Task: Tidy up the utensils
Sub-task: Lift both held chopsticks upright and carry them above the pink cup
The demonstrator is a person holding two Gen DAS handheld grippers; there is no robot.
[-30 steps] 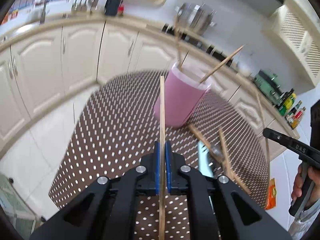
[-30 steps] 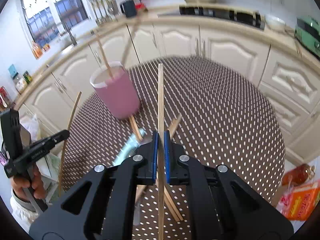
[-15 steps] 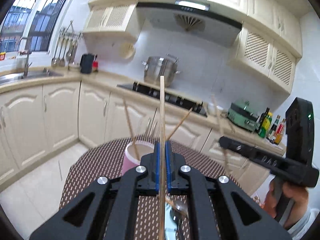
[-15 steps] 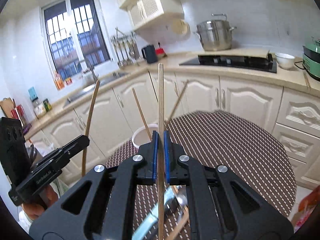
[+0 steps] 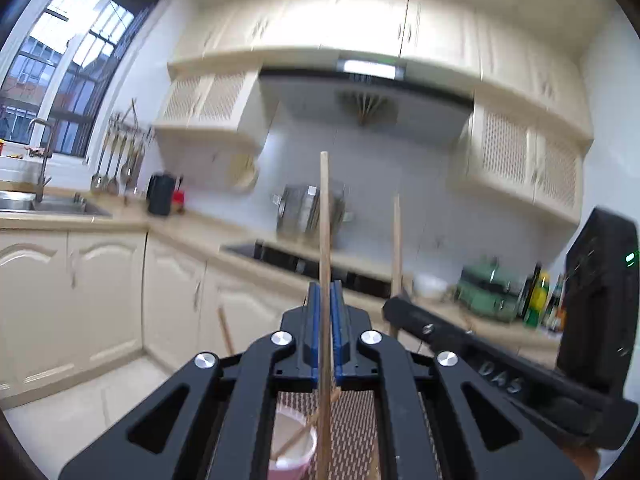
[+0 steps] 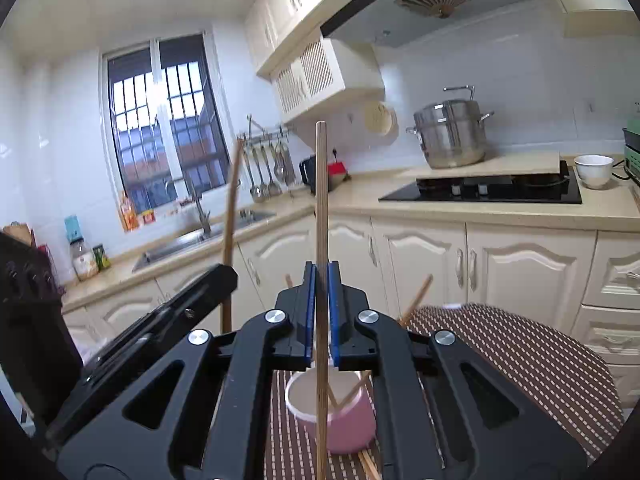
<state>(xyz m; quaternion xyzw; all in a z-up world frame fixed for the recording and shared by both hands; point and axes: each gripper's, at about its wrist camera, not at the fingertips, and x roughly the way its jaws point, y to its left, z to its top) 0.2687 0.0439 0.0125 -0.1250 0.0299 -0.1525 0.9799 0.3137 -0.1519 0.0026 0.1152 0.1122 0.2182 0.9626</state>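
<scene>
left claw: pinching chopstick, long axis upright, tip up
right claw: pinching second chopstick, also upright
pink cup: on worktop, below both claws
vs earlier: both claws raised, views tilted up to cabinets

Your left wrist camera faces level toward the black induction hob; your right looks slightly down. Both sit close above the same pink ceramic cup.

Both grippers risen, tilted level; pink cup now low beneath jaws.
</scene>
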